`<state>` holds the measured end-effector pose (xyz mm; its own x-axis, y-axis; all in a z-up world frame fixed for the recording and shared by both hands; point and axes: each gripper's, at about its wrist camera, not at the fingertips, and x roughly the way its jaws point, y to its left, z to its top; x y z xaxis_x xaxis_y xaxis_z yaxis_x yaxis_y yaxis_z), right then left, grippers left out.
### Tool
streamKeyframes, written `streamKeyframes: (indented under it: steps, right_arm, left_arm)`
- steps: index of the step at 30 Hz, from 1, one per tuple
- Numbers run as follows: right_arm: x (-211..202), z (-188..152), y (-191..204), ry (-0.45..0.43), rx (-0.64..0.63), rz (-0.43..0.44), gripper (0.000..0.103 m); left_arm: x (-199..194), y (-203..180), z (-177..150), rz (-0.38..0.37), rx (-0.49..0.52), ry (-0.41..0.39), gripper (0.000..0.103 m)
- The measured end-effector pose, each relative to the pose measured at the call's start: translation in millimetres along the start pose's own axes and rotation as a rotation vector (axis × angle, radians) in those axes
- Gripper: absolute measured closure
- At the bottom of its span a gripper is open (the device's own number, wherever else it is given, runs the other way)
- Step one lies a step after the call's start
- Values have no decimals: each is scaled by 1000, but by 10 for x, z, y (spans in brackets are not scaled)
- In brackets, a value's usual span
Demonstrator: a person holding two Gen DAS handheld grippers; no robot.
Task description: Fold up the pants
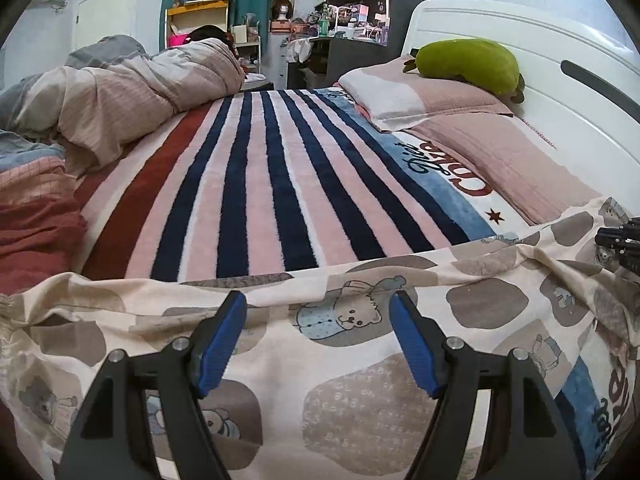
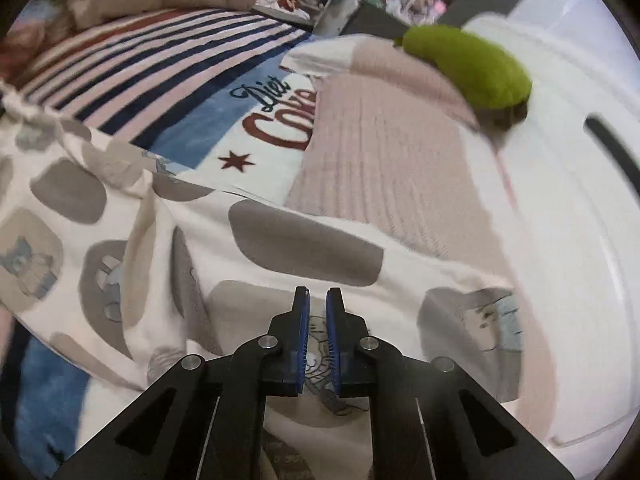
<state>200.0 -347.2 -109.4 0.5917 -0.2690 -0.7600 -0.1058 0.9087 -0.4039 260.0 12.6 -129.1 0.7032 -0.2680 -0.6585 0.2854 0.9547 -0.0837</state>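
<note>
The pants (image 1: 360,344) are cream with grey patches and bear prints, spread across the near part of the bed. My left gripper (image 1: 318,304) is open just above them, with blue pads (image 1: 224,340) wide apart and nothing between them. In the right wrist view the pants (image 2: 240,240) lie wrinkled over the blanket and pillow edge. My right gripper (image 2: 318,300) has its jaws almost together, with pants fabric showing in the narrow gap between them. The right gripper also shows at the right edge of the left wrist view (image 1: 620,240).
A striped blanket (image 1: 260,180) with "Diet Coke" lettering covers the bed. Pink pillows (image 1: 460,120) and a green plush (image 1: 468,62) lie by the white headboard (image 1: 560,60). A bunched duvet (image 1: 120,92) lies at the far left. Cluttered shelves stand beyond.
</note>
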Motion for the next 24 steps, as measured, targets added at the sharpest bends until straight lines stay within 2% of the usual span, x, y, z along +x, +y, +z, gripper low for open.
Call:
streamKeyframes:
  steps: [1,3,4,8,10,11,13,16,20,23,24]
  right_arm:
    - [-74,-8,-20,-18,20,71,99]
    - [-225,-44,20,-35,20,143,94]
    - [-290,-66,57,-37,14,169,89]
    - [-558,-273,294,-20,3,259,87]
    - [-652,-436,420,-9,3,261,79]
    - [-688,-523,481,-6,2,255,77]
    - [-712,-701,568,10,6,226,66]
    - [-731,-938,642,14,-25,126,57]
    - [-684,-1091,737,14,-72,28,55]
    - [-623,-1121,761,18,-121,-69,65]
    - [-622,-1127,746,16,-123,-96,80]
  left_arm:
    - [6,-5,-1,-1,0,2,33]
    - [2,-13,-3,-3,4,0,33]
    - [-6,-21,-4,-7,5,-2,33]
    - [-45,-62,-11,-29,11,-8,33]
    - [-85,-93,-16,-44,11,-15,33]
    - [-110,-110,-20,-56,14,-20,33]
    - [-152,-142,-19,-66,22,-30,33]
    - [-181,-176,-19,-60,32,-40,32]
    - [-163,-171,-24,-51,28,-36,32]
    - [-161,-171,-28,-47,27,-36,32]
    - [-167,-171,-28,-44,29,-39,32]
